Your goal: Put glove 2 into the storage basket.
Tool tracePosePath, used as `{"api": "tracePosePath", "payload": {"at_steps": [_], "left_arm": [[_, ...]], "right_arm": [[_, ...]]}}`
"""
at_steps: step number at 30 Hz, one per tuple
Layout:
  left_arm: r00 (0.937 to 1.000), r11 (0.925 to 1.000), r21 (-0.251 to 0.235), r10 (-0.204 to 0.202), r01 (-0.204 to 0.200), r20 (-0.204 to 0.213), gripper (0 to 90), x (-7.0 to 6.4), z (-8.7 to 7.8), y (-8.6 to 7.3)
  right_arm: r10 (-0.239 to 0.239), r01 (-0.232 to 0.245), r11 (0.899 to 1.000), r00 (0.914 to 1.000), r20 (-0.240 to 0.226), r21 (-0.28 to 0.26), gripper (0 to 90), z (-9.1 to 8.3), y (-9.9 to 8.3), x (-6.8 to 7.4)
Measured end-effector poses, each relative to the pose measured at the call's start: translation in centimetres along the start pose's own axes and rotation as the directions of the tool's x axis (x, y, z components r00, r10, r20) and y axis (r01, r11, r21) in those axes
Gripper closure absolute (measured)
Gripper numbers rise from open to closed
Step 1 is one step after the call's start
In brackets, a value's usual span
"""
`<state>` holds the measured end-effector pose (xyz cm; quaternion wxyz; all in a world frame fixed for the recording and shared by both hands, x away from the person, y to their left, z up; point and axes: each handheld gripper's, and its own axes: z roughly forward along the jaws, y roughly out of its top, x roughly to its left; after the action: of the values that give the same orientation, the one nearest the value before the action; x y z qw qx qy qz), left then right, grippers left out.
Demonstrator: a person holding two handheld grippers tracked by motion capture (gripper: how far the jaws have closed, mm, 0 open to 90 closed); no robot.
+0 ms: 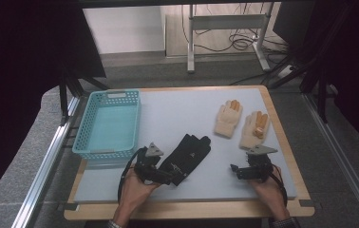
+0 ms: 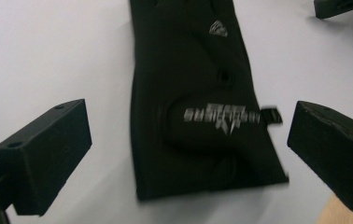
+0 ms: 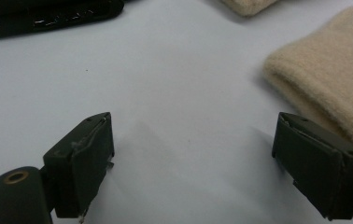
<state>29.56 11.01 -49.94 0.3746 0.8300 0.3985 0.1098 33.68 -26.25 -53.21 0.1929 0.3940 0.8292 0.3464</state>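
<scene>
Two grippers are held by a person over the pale table (image 1: pixel 177 109), one in each hand. The left gripper (image 1: pixel 155 167) is at the cuff end of a black glove (image 1: pixel 187 156), which lies flat on the table near the front edge, with its fingers pointing away from the person. In the left gripper view the jaws stand wide apart, one on each side of the cuff of the black glove (image 2: pixel 198 107), and they are not pressing it. White printed letters and a small tab are visible near that cuff.

The right gripper (image 1: pixel 253 168) is near the front right part of the table, and its jaws are also apart, with only bare table surface between them. Just beyond it lies a beige glove (image 1: pixel 253 130), and its edge appears close to the right jaw in the right gripper view (image 3: pixel 333 74). A second beige glove (image 1: pixel 228 118) lies beside the first one, a little farther back. A light blue basket (image 1: pixel 85 135) stands at the left side of the table, well apart from the gloves.
</scene>
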Motion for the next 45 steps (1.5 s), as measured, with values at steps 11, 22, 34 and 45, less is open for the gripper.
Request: {"api": "tracePosePath", "payload": {"at_steps": [11, 22, 34, 45], "left_arm": [[1.0, 0.9957, 0.092, -0.001, 0.0, 0.008, 0.0, 0.3, 4.8, 3.5], [0.9967, 0.9755, 0.209, 0.076, -0.069, -0.027, 0.0, -1.4, 8.2, 4.0], [0.9963, 0.9777, 0.21, 0.027, -0.009, -0.082, 2.3, -1.2, 8.0, 3.4], [0.9945, 0.9863, 0.165, 0.02, -0.003, -0.103, 61.5, -0.6, 6.4, 3.1]], "right_arm": [[0.002, -0.002, 1.0, 1.0, -0.003, -0.002, 12.5, 0.0, 0.0, -0.1], [0.005, -0.005, 1.0, 1.0, -0.007, -0.002, 12.5, 0.0, 0.0, -0.1], [0.007, -0.007, 1.0, 1.0, -0.004, 0.001, 12.5, 0.0, 0.0, 0.0], [0.002, -0.002, 1.0, 1.0, -0.001, 0.0, 12.5, 0.0, 0.0, 0.0]]}}
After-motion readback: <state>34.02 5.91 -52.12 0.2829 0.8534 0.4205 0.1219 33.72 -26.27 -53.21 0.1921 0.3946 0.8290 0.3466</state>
